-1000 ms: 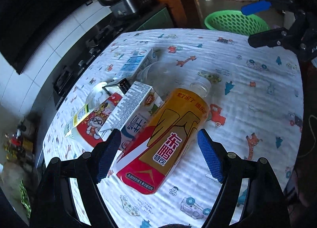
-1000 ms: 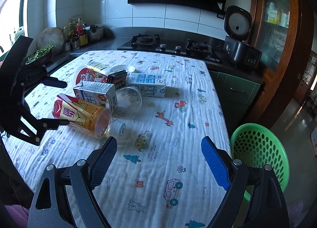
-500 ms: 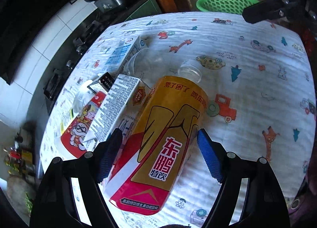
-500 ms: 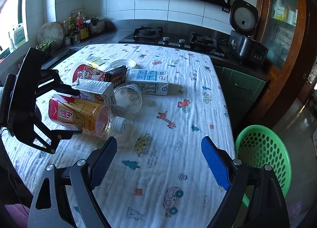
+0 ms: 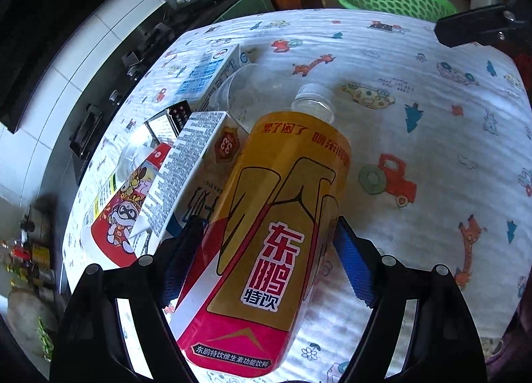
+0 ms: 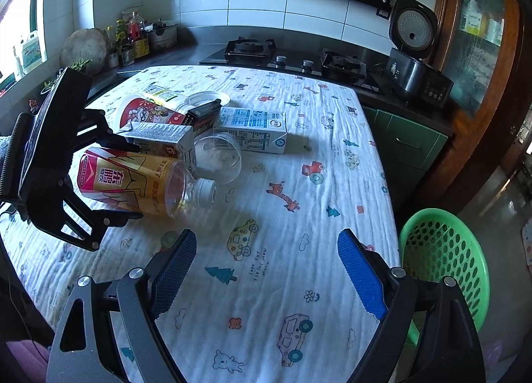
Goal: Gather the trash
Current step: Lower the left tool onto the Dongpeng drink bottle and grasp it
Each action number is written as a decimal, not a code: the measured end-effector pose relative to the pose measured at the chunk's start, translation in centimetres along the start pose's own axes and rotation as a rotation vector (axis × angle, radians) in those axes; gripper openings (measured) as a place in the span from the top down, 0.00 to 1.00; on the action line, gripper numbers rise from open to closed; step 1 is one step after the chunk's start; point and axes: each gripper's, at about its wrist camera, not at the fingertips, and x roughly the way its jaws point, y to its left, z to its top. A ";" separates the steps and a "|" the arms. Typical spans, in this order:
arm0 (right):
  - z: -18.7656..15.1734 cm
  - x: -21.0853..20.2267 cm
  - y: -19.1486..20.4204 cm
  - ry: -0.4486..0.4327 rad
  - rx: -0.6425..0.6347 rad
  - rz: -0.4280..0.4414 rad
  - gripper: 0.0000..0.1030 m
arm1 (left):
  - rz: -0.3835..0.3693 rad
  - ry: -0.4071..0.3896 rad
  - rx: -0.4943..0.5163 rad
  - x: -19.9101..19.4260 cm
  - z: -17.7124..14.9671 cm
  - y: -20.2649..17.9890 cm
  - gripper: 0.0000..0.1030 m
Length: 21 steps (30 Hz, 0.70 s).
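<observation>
While the left wrist camera looks down, the left gripper (image 5: 267, 256) straddles the plastic bottle (image 5: 266, 233) lying on the quilted cartoon tablecloth (image 5: 432, 137), jaws wide, blue ribbed pads beside its glossy yellow-and-red label; whether they touch it I cannot tell. A boxy paper carton (image 5: 189, 177) lies against the bottle. Over to the right wrist view: the right gripper (image 6: 266, 270) hangs wide and empty over bare cloth, and here alone the bottle's clear shoulder, white cap and the full green perforated basket (image 6: 445, 250) on the floor show.
</observation>
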 end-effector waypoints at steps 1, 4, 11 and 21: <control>0.0 0.1 0.0 0.002 0.001 -0.001 0.18 | 0.001 -0.002 -0.010 0.0 0.0 0.0 0.25; -0.1 0.1 -0.1 0.007 0.004 -0.005 0.18 | 0.012 0.002 -0.036 -0.3 -0.2 -0.1 0.27; -0.1 0.0 -0.1 0.005 0.002 -0.011 0.18 | -0.042 -0.021 -0.194 -2.0 -1.5 0.5 0.34; 0.6 1.0 1.3 0.013 0.004 0.022 0.23 | -0.049 -0.133 -0.339 -6.4 -4.1 1.5 0.36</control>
